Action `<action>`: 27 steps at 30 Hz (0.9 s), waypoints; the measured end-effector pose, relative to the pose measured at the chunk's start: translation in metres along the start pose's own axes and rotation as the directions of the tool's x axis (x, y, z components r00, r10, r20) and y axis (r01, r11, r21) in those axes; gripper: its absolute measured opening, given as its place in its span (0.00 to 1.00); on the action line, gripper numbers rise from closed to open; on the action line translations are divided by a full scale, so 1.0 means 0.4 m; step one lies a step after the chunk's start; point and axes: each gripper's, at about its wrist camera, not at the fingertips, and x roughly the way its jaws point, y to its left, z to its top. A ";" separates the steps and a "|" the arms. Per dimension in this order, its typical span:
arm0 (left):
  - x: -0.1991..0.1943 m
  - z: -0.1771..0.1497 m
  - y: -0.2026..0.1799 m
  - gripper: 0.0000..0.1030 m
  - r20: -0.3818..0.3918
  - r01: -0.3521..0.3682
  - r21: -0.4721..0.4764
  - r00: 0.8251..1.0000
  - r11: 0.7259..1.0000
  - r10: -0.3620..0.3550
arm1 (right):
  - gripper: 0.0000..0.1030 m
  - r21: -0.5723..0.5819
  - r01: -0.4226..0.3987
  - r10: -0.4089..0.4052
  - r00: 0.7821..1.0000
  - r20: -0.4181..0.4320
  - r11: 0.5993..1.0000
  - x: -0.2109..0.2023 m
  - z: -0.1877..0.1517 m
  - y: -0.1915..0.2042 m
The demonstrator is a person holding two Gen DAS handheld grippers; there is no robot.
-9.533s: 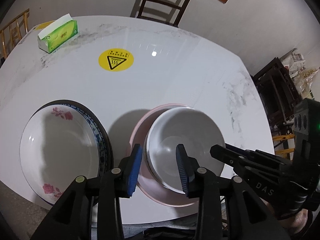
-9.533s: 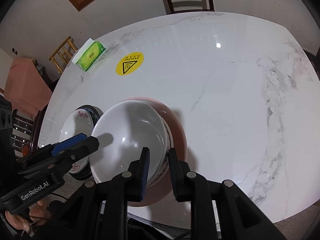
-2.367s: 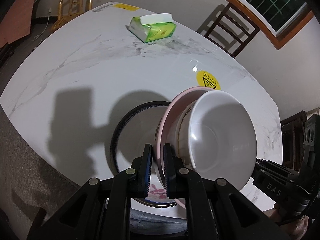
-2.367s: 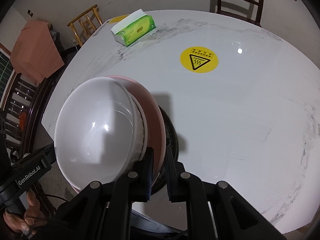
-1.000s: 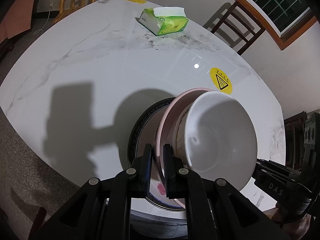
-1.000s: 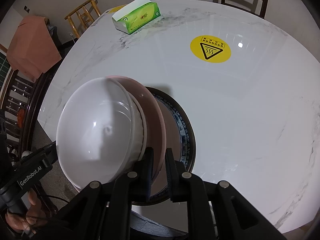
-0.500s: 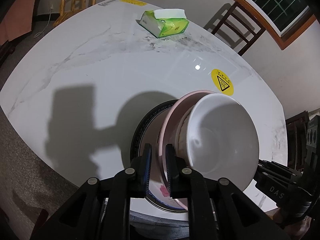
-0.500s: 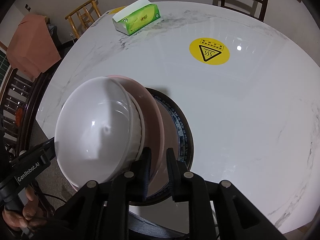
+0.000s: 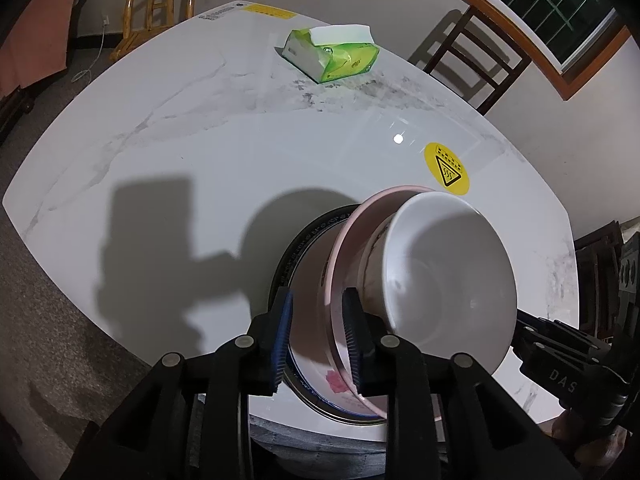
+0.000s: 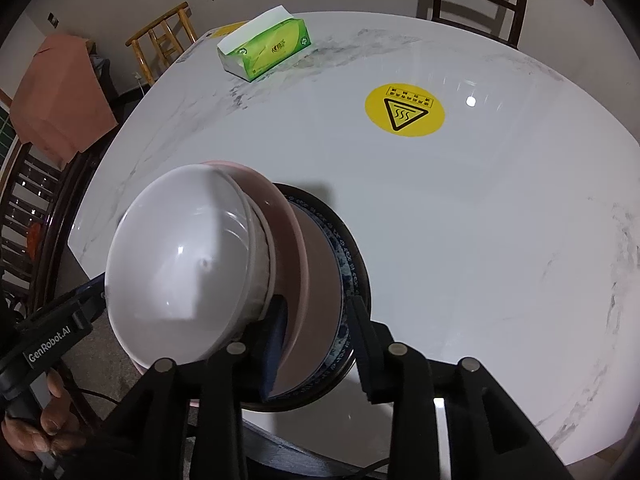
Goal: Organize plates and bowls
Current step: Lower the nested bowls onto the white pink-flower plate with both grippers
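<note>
A white bowl [image 9: 448, 276] sits in a pink plate [image 9: 340, 248], and both now rest on a white flowered plate [image 9: 316, 356] stacked on a dark blue-rimmed plate [image 9: 304, 236] near the table's front edge. My left gripper [image 9: 318, 338] is open, its fingers either side of the pink plate's rim. My right gripper [image 10: 316, 344] is open too, straddling the rims of the pink plate [image 10: 294, 248] and the blue-rimmed plate [image 10: 352, 264]. The white bowl [image 10: 180, 264] fills the left of the right wrist view.
A green tissue pack [image 9: 332, 54] lies at the far side of the white marble table [image 9: 200, 148]. A yellow warning sticker [image 9: 447, 168] is on the table beyond the stack. Chairs [image 9: 472, 56] stand around the table.
The pink plate with the bowl has been lowered onto the plate stack. Both grippers, shut on the pink plate's rim half a second ago, have opened.
</note>
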 end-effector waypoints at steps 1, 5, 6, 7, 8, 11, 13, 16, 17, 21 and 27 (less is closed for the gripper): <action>-0.002 -0.001 0.001 0.24 0.001 -0.001 -0.001 1.000 1.000 0.001 | 0.34 0.001 0.001 -0.001 1.000 0.002 1.000 -0.001 0.000 -0.002; -0.008 -0.001 0.000 0.28 0.012 -0.011 0.006 1.000 1.000 0.011 | 0.41 0.000 0.004 -0.004 1.000 0.016 1.000 -0.008 -0.001 -0.011; -0.010 -0.002 0.000 0.28 0.015 -0.015 0.010 1.000 1.000 0.014 | 0.43 0.000 0.002 -0.002 1.000 0.021 1.000 -0.011 -0.001 -0.014; -0.013 -0.004 0.000 0.29 0.019 -0.017 0.013 1.000 1.000 0.017 | 0.45 0.000 0.000 0.000 1.000 0.025 1.000 -0.013 -0.002 -0.015; -0.016 -0.005 0.001 0.30 0.022 -0.018 0.015 1.000 1.000 0.018 | 0.47 0.003 -0.002 0.002 1.000 0.028 1.000 -0.016 -0.003 -0.018; -0.025 -0.007 0.004 0.32 0.030 -0.016 0.016 0.999 1.000 0.016 | 0.50 0.011 -0.020 0.020 0.999 0.043 1.000 -0.024 -0.003 -0.025; -0.034 -0.009 0.002 0.35 0.040 -0.006 0.023 0.999 1.000 0.005 | 0.51 0.015 -0.026 0.025 0.998 0.050 1.000 -0.028 -0.004 -0.028; -0.046 -0.014 -0.005 0.36 0.054 -0.008 0.037 0.999 0.999 0.006 | 0.51 0.019 -0.036 0.034 0.998 0.060 0.999 -0.035 -0.009 -0.032; -0.049 -0.014 -0.006 0.36 0.059 -0.010 0.040 0.998 0.999 0.008 | 0.51 0.017 -0.036 0.035 0.997 0.070 0.999 -0.040 -0.011 -0.033; -0.066 -0.021 -0.009 0.36 0.079 -0.006 0.045 0.997 0.999 0.003 | 0.51 0.007 -0.042 0.041 0.994 0.104 0.999 -0.061 -0.021 -0.036; -0.092 -0.038 -0.021 0.39 0.122 -0.021 0.068 0.992 0.997 0.013 | 0.51 -0.048 -0.031 0.040 0.978 0.203 0.998 -0.100 -0.043 -0.036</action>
